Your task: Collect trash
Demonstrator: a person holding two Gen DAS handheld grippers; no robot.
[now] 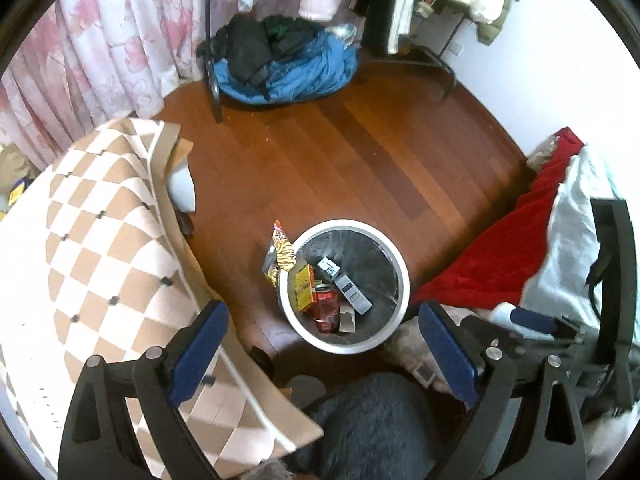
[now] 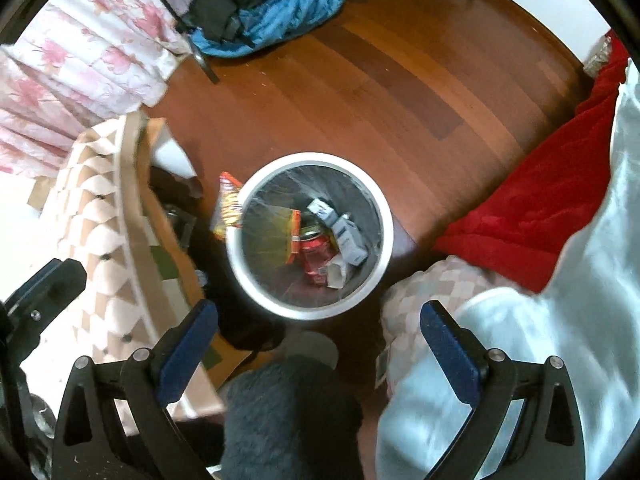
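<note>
A white round trash bin [image 1: 404,280] with a dark liner stands on the wooden floor; it also shows in the right wrist view [image 2: 384,216]. Inside lie a red can [image 1: 325,304] [image 2: 316,252], a yellow-orange packet [image 1: 305,286] [image 2: 280,236], grey-white boxes [image 1: 350,290] [image 2: 344,232] and a scrap of card. A striped snack wrapper [image 1: 280,252] [image 2: 228,208] hangs over the bin's left rim. My left gripper [image 1: 324,316] is open and empty above the bin. My right gripper [image 2: 320,316] is open and empty above the bin.
A checkered beige blanket [image 1: 92,240] covers furniture on the left. Red cloth [image 1: 500,248] and white bedding [image 2: 560,320] lie on the right. A blue and black clothes pile [image 1: 280,64] sits by a rack at the back. Pink floral curtains [image 1: 80,60] hang at the left.
</note>
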